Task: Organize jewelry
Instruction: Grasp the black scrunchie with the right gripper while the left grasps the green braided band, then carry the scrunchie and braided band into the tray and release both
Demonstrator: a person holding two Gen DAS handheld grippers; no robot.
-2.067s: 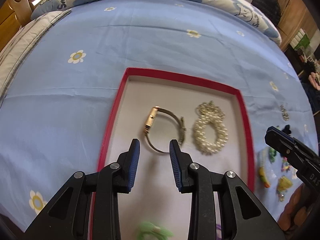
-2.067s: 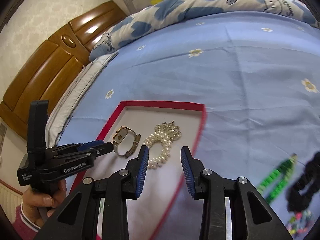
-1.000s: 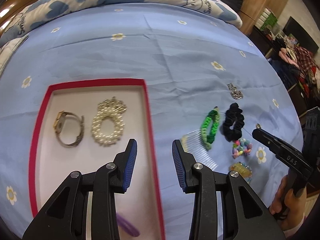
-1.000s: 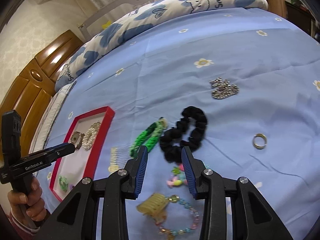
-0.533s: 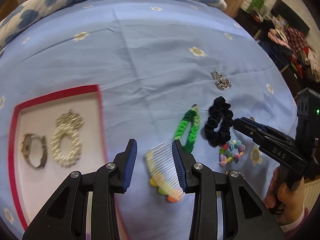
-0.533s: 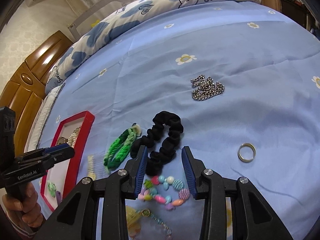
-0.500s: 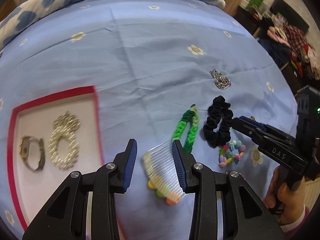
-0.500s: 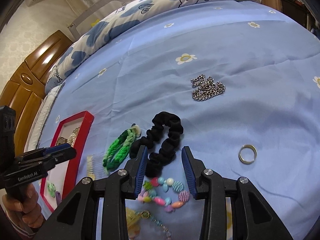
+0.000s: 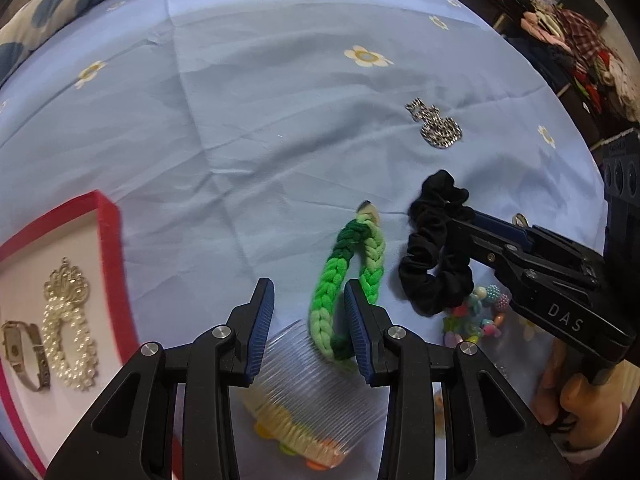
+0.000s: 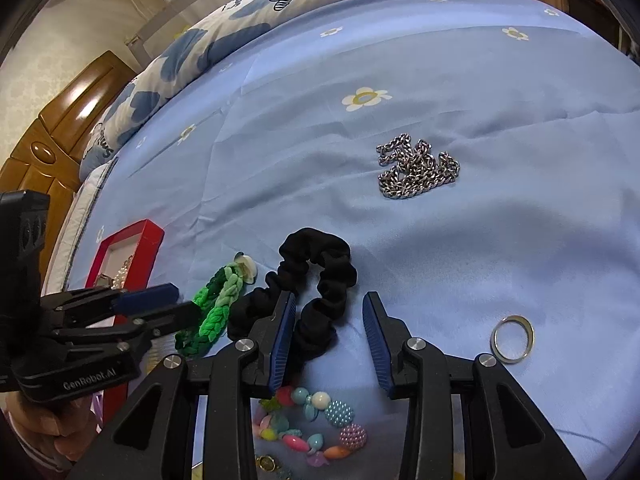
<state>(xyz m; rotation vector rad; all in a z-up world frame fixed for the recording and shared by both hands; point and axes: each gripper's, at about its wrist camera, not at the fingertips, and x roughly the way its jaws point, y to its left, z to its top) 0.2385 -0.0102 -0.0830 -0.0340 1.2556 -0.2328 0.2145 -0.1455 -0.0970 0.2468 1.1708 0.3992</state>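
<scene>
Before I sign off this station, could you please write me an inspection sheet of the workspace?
Surface: blue flowered bedsheet, creased.
Job's things: red tray holds a pearl bracelet and a watch; loose on the sheet lie a green braided band, black scrunchie, silver chain, ring, bead bracelet and clear comb.
Clutter: nothing seen.
Grippers: left tongs open above comb and band; right tongs open above the scrunchie; neither holds anything.
Cables: nothing seen.
Surroundings: patterned quilt, wooden headboard.

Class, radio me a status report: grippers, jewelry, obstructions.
Left gripper, right gripper open, empty. Green braided bracelet, black scrunchie below them, unboxed. Nothing blocking.
</scene>
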